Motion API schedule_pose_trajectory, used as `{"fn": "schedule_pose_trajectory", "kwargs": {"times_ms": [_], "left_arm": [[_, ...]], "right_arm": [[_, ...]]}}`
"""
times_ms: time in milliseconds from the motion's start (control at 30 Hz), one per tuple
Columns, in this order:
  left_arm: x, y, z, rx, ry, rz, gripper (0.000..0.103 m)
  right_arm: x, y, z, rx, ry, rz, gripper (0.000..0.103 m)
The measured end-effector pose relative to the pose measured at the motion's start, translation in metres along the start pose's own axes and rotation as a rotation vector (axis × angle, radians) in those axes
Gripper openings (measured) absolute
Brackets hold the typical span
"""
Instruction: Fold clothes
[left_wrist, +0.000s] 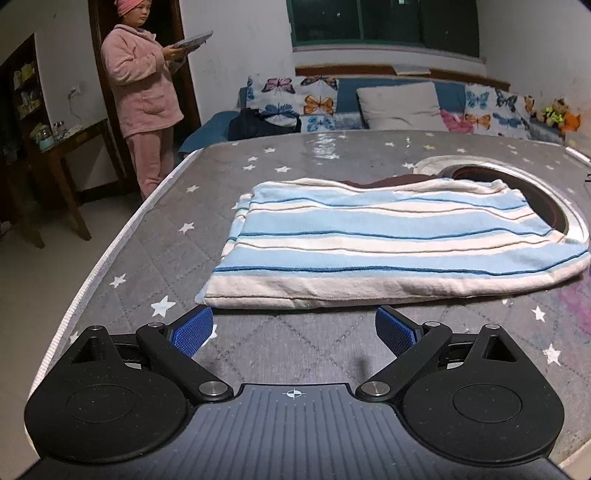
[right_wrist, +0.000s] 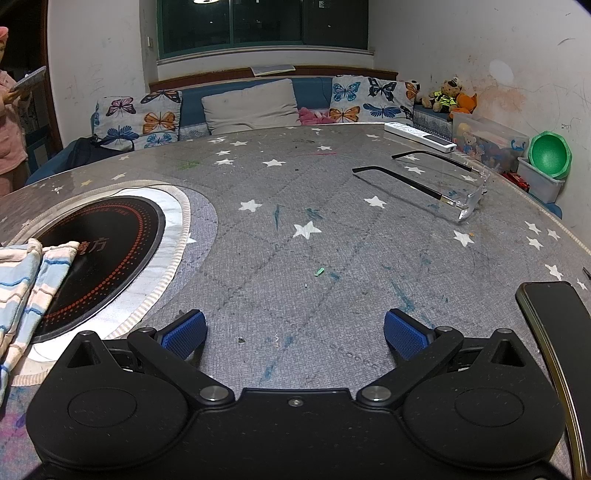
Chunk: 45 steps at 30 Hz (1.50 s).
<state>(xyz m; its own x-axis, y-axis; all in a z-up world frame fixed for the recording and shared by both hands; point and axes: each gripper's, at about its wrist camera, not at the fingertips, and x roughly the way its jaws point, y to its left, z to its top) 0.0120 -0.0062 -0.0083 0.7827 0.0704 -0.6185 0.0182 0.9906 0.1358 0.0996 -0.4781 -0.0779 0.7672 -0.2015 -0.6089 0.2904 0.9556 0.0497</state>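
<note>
A: The surface is a round table (left_wrist: 155, 258) under a grey quilted cover with white stars, standing in a white-walled room with a dark window.

B: What sits nearest on the left side?

A: The left gripper (left_wrist: 293, 332) hovers over the table's near edge, its blue-padded fingers (left_wrist: 192, 334) spread wide with nothing between them. Just beyond the tips lies the striped garment (left_wrist: 388, 243), pale blue and white, folded into a flat rectangle.

B: Is the gripper touching it?

A: The left pad looks to be right at the folded near edge; I cannot tell whether it touches. The garment's far right end drapes over a round black cooktop (left_wrist: 554, 210) sunk in the middle of the table.

B: And the right side?

A: The right gripper (right_wrist: 295, 334) is likewise wide apart and empty, over bare cover. A dark phone (right_wrist: 557, 332) lies at the table's right edge, just beside the gripper body. To the left, the garment's corner (right_wrist: 26, 280) overlaps the cooktop's (right_wrist: 107, 243) rim.

B: Farther out?

A: Clear glasses (right_wrist: 461, 199) with their arms unfolded rest toward the far right edge, and a white remote (right_wrist: 417, 136) lies beyond them at the far edge.

B: Behind the table?

A: A blue bench with butterfly cushions (right_wrist: 136, 118) and a plain pillow (right_wrist: 251, 105) runs under the window. A person in pink pyjamas (left_wrist: 144, 92) stands in the doorway at far left, holding a tablet.
</note>
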Motion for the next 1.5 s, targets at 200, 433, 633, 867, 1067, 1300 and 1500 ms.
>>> {"fn": "schedule_pose_trajectory", "kwargs": {"times_ms": [200,433,633,867,1067,1300,1500], "left_arm": [[0.007,0.001,-0.005,-0.002,0.057,0.021,0.096],[0.019,0.003,-0.013,-0.015,0.126,0.009,0.096],[0.024,0.006,-0.017,-0.030,0.132,-0.007,0.096],[0.029,0.012,-0.018,-0.056,0.146,-0.037,0.099],[0.033,0.019,-0.020,-0.084,0.151,-0.066,0.102],[0.034,0.021,-0.022,-0.075,0.143,-0.087,0.103],[0.035,0.024,-0.023,-0.056,0.128,-0.113,0.103]], "right_arm": [[-0.001,0.003,0.001,0.000,0.000,0.000,0.103],[0.000,0.003,-0.001,0.000,0.000,0.000,0.103],[0.000,0.004,0.000,0.000,0.000,0.000,0.103],[0.000,0.005,0.000,-0.001,0.001,0.000,0.103],[0.000,0.005,0.000,-0.001,0.001,-0.001,0.103],[0.000,0.004,-0.001,-0.001,0.002,-0.001,0.103],[-0.001,0.004,-0.001,-0.006,0.002,-0.004,0.103]]}}
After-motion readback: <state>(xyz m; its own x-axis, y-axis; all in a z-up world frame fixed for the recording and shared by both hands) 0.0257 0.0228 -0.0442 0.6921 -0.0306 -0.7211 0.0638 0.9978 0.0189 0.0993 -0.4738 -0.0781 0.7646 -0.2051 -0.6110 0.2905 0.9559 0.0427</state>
